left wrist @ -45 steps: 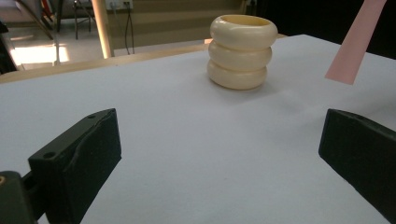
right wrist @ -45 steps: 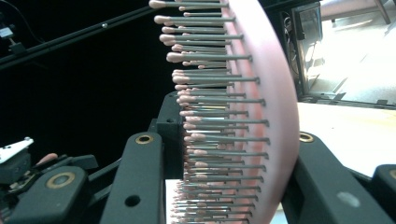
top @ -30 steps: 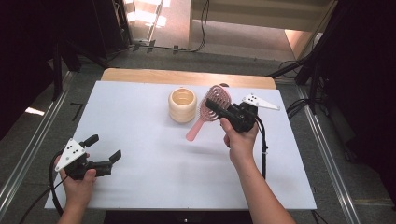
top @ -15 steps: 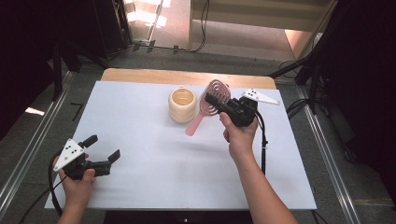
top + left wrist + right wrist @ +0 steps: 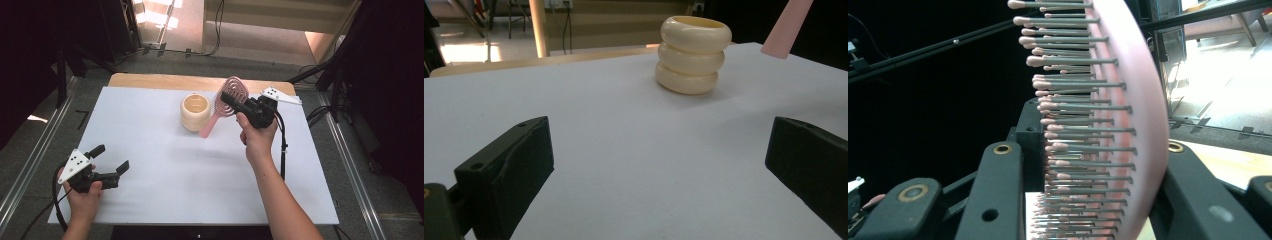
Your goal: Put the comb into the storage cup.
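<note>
A pink hairbrush (image 5: 226, 99) hangs tilted above the white table (image 5: 150, 140), head up and handle pointing down toward the cream ribbed cup (image 5: 195, 112). My right gripper (image 5: 231, 101) is shut on the brush head; in the right gripper view the pink head and its bristles (image 5: 1098, 125) sit clamped between the two black jaws. The cup (image 5: 693, 54) stands upright at mid-table, and the brush's pink handle tip (image 5: 786, 27) shows beside it. Near the front left corner my left gripper (image 5: 111, 159) rests open with nothing between its fingers (image 5: 509, 170).
A wooden strip (image 5: 200, 82) runs along the table's far edge. Metal rails (image 5: 35, 155) flank both sides, with dark stands and cables behind. Cables (image 5: 283, 145) trail from both grippers.
My right gripper has lifted the hairbrush off the table and tipped its head upward. The left gripper has stayed near the front left corner.
</note>
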`<state>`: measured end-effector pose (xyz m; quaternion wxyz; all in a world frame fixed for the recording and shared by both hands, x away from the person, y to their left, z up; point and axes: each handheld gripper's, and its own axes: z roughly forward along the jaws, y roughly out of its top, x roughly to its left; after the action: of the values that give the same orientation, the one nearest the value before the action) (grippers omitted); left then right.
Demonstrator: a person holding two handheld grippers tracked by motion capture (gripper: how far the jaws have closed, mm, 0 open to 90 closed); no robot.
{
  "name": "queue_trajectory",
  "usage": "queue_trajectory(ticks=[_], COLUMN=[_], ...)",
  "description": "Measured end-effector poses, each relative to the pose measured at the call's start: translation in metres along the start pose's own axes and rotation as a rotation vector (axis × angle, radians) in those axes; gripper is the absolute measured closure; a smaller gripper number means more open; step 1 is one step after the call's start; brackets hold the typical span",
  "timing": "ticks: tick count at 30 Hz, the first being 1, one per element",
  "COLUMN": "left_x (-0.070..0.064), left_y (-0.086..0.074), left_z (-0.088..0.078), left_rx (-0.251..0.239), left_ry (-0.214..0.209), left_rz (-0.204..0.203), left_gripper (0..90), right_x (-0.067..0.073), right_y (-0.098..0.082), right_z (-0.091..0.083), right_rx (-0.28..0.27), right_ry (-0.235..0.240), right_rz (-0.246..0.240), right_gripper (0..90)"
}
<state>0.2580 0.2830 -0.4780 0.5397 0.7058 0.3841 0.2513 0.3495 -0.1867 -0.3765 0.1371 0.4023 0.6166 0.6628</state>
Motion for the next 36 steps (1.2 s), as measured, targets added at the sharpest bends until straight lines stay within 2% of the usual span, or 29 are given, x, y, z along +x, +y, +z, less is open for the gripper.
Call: queue_trajectory(ticks=[7, 15, 36], left_x=[0.0, 0.0, 0.001], left_y=[0.0, 0.0, 0.0], left_z=[0.0, -0.001, -0.002], left_rx=[-0.001, -0.001, -0.005], left_ry=[0.001, 0.002, 0.004], left_rz=[0.0, 0.0, 0.003], left_gripper=[0.0, 0.0, 0.0], right_x=[-0.001, -0.005, -0.01], right_y=[0.005, 0.01, 0.028], right_z=[0.003, 0.009, 0.02], right_rx=[-0.003, -0.016, -0.047], right_ry=[-0.002, 0.0, -0.003], right_rz=[-0.013, -0.004, -0.015], right_gripper=[61.9, 61.9, 61.9])
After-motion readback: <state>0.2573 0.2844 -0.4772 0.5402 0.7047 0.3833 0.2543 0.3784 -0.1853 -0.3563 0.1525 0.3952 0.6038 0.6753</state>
